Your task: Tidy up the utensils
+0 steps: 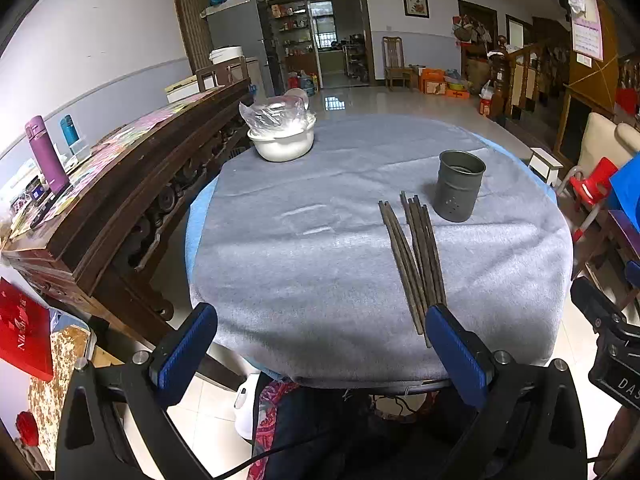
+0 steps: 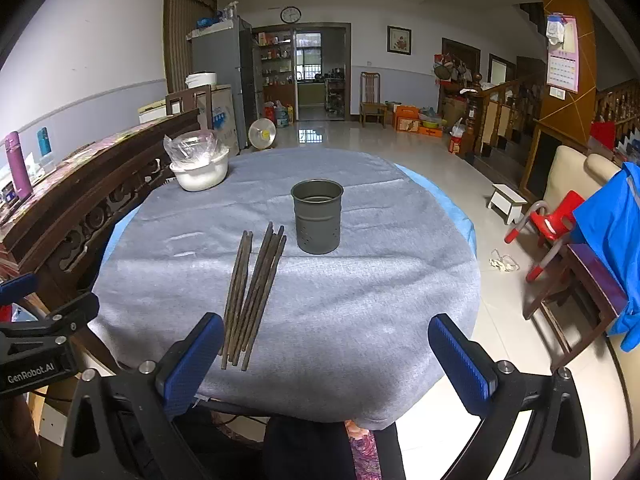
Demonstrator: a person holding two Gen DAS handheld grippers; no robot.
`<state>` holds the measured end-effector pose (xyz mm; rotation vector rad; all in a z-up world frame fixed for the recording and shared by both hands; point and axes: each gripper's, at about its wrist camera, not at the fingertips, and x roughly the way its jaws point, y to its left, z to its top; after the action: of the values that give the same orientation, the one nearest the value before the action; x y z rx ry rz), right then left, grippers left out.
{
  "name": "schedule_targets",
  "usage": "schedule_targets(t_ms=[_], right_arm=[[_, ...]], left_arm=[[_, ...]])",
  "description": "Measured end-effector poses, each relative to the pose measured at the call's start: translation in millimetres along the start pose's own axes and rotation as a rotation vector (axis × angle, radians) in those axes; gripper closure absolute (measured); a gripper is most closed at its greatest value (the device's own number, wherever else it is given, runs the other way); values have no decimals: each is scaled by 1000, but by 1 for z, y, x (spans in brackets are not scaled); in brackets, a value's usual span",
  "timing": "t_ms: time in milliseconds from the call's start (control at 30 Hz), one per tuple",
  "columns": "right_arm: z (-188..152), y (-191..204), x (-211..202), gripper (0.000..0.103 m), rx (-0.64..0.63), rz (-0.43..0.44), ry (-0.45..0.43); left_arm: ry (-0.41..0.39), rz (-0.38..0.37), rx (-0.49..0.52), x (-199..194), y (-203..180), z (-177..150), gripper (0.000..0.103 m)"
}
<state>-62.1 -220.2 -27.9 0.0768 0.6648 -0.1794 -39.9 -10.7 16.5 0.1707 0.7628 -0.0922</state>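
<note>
Beside the gray metal holder [image 1: 460, 185], on its near left, dark chopsticks [image 1: 416, 256] lie flat on the cloth-covered desk [image 1: 300, 264]. From the left wrist view, the left claw [image 1: 320, 344] gapes wide and empty at the desk's near edge, its right pad nearly over the stick ends. No step looks begun; next comes pinching 1 bundle.

From the right wrist view, the right claw [image 2: 326, 356] also spreads empty, and only here does the holder's interior look vacant.

Glossy tiled floor [image 2: 400, 148], carved wooden sideboard [image 1: 132, 184].
</note>
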Motion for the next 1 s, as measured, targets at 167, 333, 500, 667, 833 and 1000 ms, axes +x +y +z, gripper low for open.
schedule_targets(t_ms=[167, 333, 500, 667, 833, 1000], right_arm=[[1, -2, 4, 0, 5, -7, 22], [3, -2, 10, 0, 10, -11, 38], [3, -2, 21, 0, -5, -21, 57], [10, -3, 43, 0, 4, 14, 88], [27, -15, 94, 0, 85, 162, 148], [41, -17, 158, 15, 139, 237, 207]], left_arm=[[17, 2, 8, 6, -2, 3, 0], [31, 0, 13, 13, -3, 6, 0], [54, -4, 11, 26, -4, 9, 0], [86, -28, -2, 55, 0, 20, 0], [161, -67, -48, 114, 8, 36, 0], [237, -127, -134, 173, 13, 53, 1]])
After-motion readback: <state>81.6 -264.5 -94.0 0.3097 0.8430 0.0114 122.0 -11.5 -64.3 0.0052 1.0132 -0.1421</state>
